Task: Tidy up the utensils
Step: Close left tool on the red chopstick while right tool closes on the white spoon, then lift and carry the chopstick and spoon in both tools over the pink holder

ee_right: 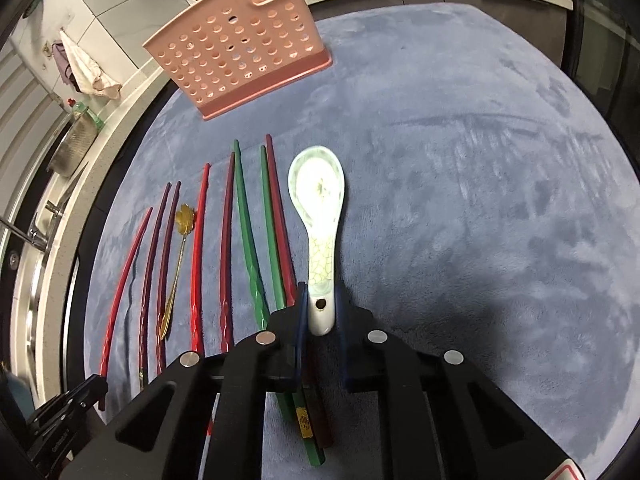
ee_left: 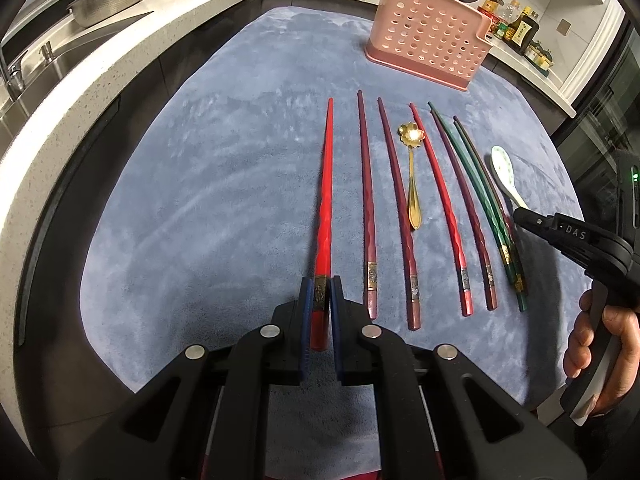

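The utensils are laid out in a row on the blue-grey mat (ee_left: 200, 208) that covers the table, long axes roughly parallel and pointing away toward the pink perforated utensil holder (ee_left: 430, 46), which stands upright at the far edge. The bright red chopstick (ee_left: 326, 184) at the left end of the row is clamped near its thick end by the fingers of the left gripper (ee_left: 321, 294), its axis running straight ahead along them. The ceramic soup spoon (ee_right: 320, 216) at the right end is gripped at its handle tip by the fingers of the right gripper (ee_right: 320, 312), bowl facing up and pointing forward. The holder is seen ahead and to the right of the left gripper, ahead and to the left of the right one. The gold spoon (ee_left: 412, 172) and the remaining chopsticks lie untouched between.
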Demonstrator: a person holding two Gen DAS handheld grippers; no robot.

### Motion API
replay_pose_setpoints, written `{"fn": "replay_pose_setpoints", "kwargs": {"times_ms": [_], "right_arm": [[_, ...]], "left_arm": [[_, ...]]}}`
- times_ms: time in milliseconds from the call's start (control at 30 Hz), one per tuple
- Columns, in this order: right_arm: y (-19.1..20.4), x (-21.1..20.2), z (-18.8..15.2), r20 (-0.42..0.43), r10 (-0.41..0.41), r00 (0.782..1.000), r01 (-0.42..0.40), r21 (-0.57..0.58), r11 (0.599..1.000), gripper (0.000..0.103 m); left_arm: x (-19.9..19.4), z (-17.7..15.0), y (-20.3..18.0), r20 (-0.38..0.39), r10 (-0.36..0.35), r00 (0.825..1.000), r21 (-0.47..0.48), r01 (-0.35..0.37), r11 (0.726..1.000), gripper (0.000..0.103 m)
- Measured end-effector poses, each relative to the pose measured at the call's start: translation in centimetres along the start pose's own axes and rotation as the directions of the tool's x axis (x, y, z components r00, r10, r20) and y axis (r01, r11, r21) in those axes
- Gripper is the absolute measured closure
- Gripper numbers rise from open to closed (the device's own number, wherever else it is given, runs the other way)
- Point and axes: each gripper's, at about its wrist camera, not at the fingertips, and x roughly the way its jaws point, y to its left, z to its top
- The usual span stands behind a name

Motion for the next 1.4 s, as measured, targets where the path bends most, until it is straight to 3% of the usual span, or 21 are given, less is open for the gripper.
{"fn": "replay_pose_setpoints", "kwargs": {"times_ms": [533, 800, 1067, 1400], "right_arm": [[-1.4, -1.6, 0.8, 0.059, 0.028, 0.998, -0.031, 0.058, 0.998, 0.091], [-0.8, -3.3, 1.7, 0.095, -0.015, 0.995, 0.014, 0.014, 1.000, 0.091], [-0.2, -4.9, 2.8, 0.128, -0.033, 0.991, 0.036, -0.022, 0.999, 0.093], [0.6, -6.2, 3.7, 0.149, -0.035, 0.988, 0.042, -0.041, 0.998, 0.096]], "left_arm": [[-0.8, 0.5, -0.4, 0.028, 0.011, 1.000, 0.015, -0.012, 1.000, 0.095], [-2.7, 2.2, -0.7, 0.100, -0.002, 0.995, 0.020, 0.000, 1.000, 0.095], [-5.4, 5.5, -0.5, 0.207, -0.005, 0.978, 0.013, 0.002, 1.000, 0.096], [-9.5, 10.5, -0.4, 0.357, 0.019, 0.934, 0.022, -0.029, 0.999, 0.096]]}}
